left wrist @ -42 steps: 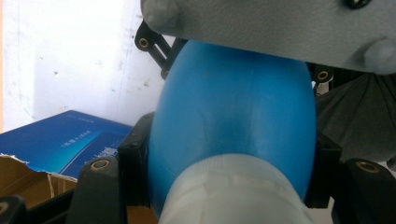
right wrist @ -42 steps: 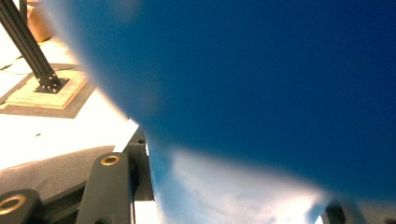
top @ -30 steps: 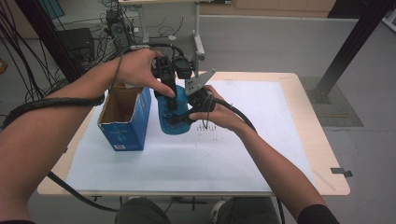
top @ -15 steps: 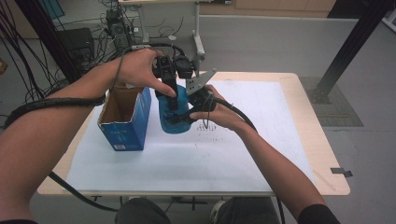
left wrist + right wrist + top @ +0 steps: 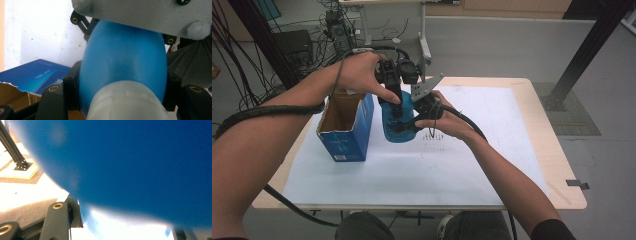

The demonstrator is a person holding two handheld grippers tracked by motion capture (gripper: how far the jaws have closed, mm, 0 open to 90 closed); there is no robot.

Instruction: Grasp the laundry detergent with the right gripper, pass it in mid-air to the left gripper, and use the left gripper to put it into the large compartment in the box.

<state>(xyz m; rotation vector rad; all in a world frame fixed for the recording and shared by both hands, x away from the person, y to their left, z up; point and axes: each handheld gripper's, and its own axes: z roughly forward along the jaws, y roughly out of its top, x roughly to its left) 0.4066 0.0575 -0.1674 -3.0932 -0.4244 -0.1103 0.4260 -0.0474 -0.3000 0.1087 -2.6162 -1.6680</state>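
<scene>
Gripping the blue bottle (image 5: 398, 120) in both jaws, just beside the open box (image 5: 346, 131), well inside the table edge (image 5: 422, 205).

One blue bottle (image 5: 398, 120) and one open blue box (image 5: 346, 125) sit on one table (image 5: 532, 90). Two claws, a left claw (image 5: 395, 102) and a right claw (image 5: 412, 122), meet at the bottle.

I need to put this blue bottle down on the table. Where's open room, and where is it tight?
Free: the white sheet right of the bottle, out to the table edge, and the near strip in front of the box. Tight: between box and bottle, where both grippers, left and right, crowd.
</scene>
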